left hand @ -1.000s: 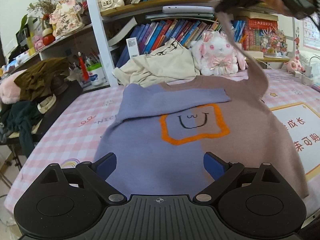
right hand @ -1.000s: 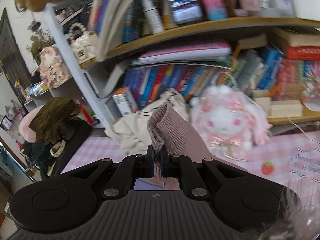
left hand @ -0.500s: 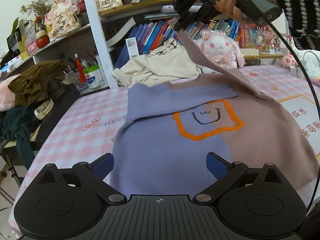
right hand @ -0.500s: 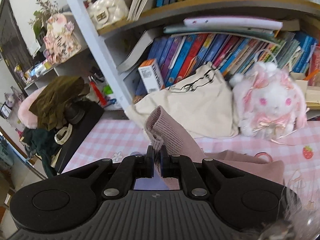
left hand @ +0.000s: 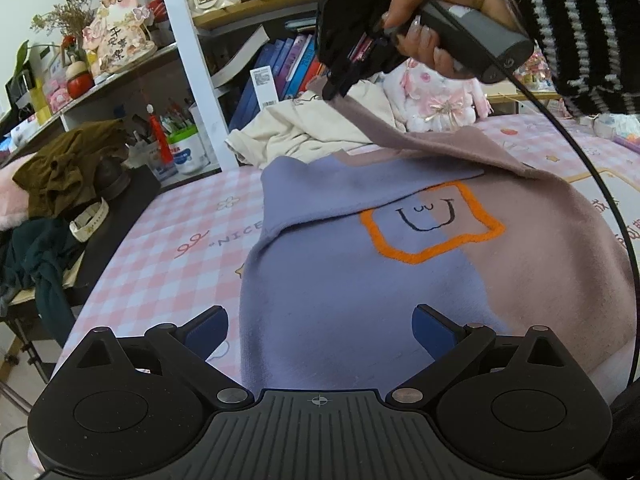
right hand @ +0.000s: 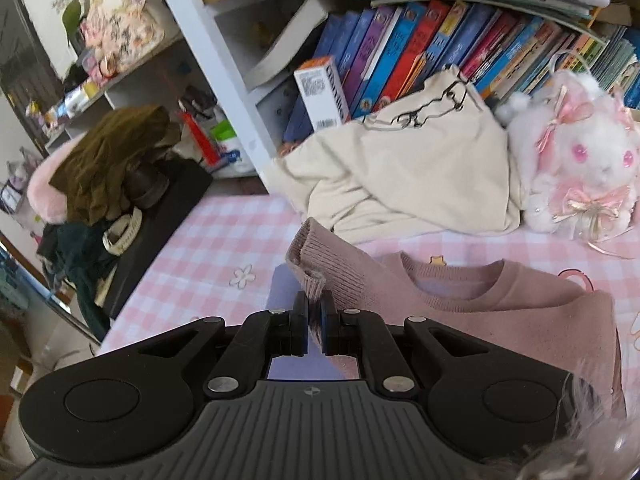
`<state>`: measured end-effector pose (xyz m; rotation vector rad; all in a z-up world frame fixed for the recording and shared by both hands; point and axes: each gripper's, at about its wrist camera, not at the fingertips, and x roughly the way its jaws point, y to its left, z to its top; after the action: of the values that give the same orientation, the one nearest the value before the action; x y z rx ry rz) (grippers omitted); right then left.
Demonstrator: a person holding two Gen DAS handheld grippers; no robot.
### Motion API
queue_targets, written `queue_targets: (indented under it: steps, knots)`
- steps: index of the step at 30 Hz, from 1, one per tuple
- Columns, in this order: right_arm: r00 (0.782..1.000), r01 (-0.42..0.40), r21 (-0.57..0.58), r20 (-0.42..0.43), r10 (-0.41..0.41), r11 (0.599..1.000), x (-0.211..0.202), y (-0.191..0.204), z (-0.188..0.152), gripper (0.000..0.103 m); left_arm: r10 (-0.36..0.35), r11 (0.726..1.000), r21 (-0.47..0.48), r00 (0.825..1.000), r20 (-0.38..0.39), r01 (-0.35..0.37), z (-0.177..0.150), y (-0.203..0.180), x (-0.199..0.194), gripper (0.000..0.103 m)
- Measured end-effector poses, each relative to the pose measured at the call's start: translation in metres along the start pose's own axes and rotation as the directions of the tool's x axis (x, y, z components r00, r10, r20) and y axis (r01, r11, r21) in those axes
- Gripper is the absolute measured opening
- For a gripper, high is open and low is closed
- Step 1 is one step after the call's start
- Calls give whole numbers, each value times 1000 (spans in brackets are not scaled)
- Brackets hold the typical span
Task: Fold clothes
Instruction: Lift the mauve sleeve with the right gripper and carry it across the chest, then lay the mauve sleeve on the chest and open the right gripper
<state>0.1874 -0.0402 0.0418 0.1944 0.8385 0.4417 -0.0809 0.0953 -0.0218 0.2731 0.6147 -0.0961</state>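
Cream garment (right hand: 404, 176) behind sweater (left hand: 360, 280); right hand-held gripper (right hand: 315, 312) pinches sleeve (right hand: 332, 268), left (left hand: 320, 324) wide.

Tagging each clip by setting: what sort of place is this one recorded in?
Probably a home bedroom or a child's study room. A bookshelf packed with colourful books stands behind a pink checked cartoon-print cover, with a plush rabbit and heaped clothes beside the two-tone sweater being folded.
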Motion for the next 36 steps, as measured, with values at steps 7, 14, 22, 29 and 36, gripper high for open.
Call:
queue_targets:
  steps: [7,14,22,29,36]
  knots:
    - [996,-86,39,-3,87,995,2,-7,-5,27,4,1000,-11,1000,-3,-4,0,3,0,100]
    - [997,-76,33,17,75,997,-28,-19,-14,42,-3,1000,-20,1000,-4,3,2,1,3,100]
    - [996,49,-42,-72,-52,998,-80,-53,-86,56,-32,998,-46,999,-20,31,1,0,8,100]
    - [975,189,-10,-114,-188,982,-130,-99,-157,61,-44,997,-71,997,-59,40,1,2,14,100]
    - [960,253,94,-144,-238,963,-157,-115,-209,69,-82,983,-175,989,-124,59,2,5,20,100]
